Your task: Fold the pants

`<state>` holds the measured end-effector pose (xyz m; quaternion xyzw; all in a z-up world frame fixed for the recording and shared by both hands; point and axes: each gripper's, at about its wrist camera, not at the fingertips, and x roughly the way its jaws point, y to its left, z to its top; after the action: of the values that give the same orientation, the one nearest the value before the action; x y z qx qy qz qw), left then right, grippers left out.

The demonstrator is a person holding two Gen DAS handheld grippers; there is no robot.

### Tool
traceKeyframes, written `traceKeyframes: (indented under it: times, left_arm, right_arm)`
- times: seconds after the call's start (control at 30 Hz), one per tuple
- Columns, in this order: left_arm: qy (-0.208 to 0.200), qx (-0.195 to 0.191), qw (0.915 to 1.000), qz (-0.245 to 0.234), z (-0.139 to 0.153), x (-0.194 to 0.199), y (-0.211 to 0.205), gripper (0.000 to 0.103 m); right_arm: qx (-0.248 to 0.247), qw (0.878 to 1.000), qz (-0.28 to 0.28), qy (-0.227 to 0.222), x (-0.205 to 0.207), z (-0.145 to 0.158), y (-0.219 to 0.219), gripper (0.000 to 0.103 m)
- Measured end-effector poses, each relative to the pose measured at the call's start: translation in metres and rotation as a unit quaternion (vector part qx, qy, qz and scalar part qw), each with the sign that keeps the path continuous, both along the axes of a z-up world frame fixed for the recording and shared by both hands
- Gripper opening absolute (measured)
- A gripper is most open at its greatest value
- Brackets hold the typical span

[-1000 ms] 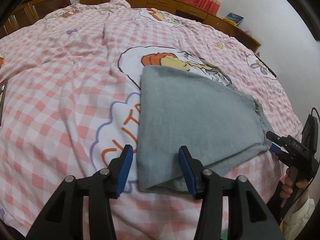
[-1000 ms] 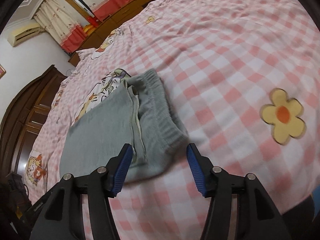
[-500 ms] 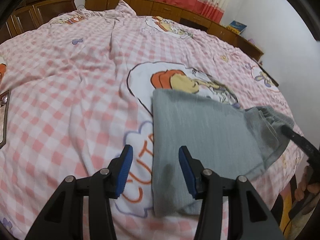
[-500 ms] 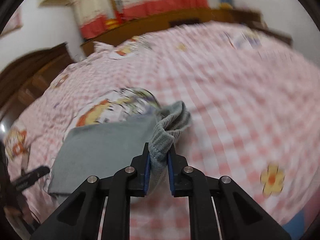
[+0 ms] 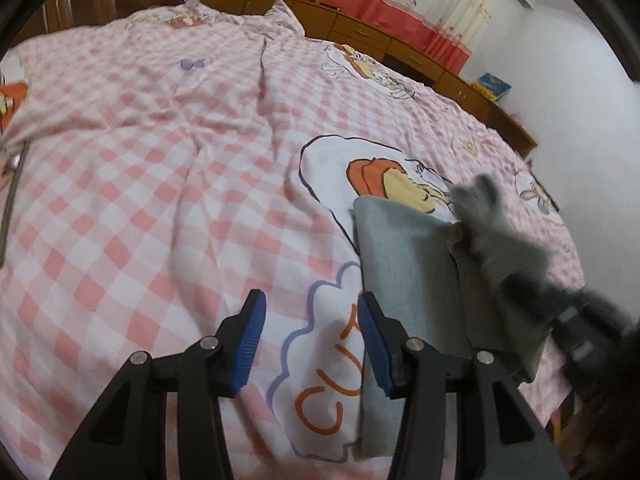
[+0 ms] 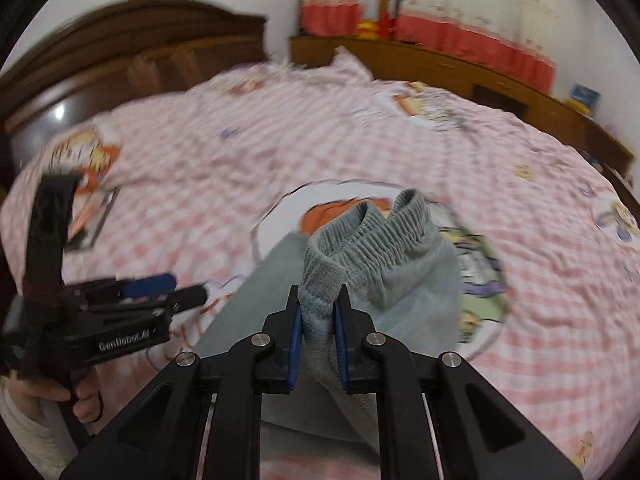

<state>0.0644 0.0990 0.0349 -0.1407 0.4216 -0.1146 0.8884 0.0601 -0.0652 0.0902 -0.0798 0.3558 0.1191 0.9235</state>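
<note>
Right gripper (image 6: 318, 332): clamped on waistband (image 6: 372, 232), frame centre | Left gripper (image 5: 308, 344): half-open, empty, lower centre, beside pants (image 5: 408, 264) lying right of centre on bed (image 5: 160, 160) | Advice: carry waistband across to far edge, align hems, keep cloth taut | Pose: both angled downward, left hovering over bedsheet.

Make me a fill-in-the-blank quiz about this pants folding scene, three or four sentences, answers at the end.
1. The right gripper is shut on the pants' ribbed ____.
2. The left gripper hangs ____, with nothing between its pads.
3. The pants are ____ in colour.
4. The bedsheet has a pink and white ____ pattern.

Missing words: waistband; open; grey; checked
</note>
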Motion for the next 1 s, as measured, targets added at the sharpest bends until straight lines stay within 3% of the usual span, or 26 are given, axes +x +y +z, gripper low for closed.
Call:
traceKeyframes:
  times: [0.2, 0.3, 0.47, 0.57, 0.67, 0.77, 0.87, 1.0]
  left_arm:
    - [0.002, -0.015, 0.9999, -0.006, -0.009, 0.002, 0.005, 0.05]
    - [0.002, -0.021, 0.9997, -0.007, -0.011, 0.001, 0.007, 0.05]
    - [0.002, -0.027, 0.9996, -0.004, -0.013, 0.001, 0.009, 0.05]
    - [0.001, -0.023, 0.9997, -0.002, -0.012, 0.0, 0.009, 0.05]
    - [0.0, -0.015, 0.9999, -0.002, -0.011, 0.0, 0.006, 0.05]
    - [-0.002, -0.008, 1.0, 0.002, -0.006, -0.002, 0.005, 0.05]
    - [-0.009, -0.009, 0.9999, 0.007, 0.005, -0.006, 0.005, 0.05]
    - [-0.017, -0.023, 0.9995, -0.014, 0.023, -0.011, -0.008, 0.05]
  right_arm:
    - [-0.045, 0.998, 0.018, 0.026, 0.003, -0.04, 0.017, 0.015]
    - [-0.046, 0.999, 0.021, 0.019, 0.003, -0.037, 0.018, 0.015]
    - [-0.066, 0.995, 0.059, -0.036, -0.017, -0.01, 0.034, 0.015]
    - [-0.088, 0.993, 0.079, -0.012, -0.015, -0.025, 0.045, 0.016]
    - [-0.061, 0.993, 0.089, 0.043, -0.01, -0.044, 0.043, 0.03]
    - [-0.034, 0.995, 0.089, 0.039, -0.016, -0.037, 0.041, 0.04]
    - [0.012, 0.993, 0.109, 0.034, -0.031, -0.019, 0.036, 0.041]
    - [0.021, 0.995, 0.095, 0.001, -0.05, 0.001, 0.018, 0.041]
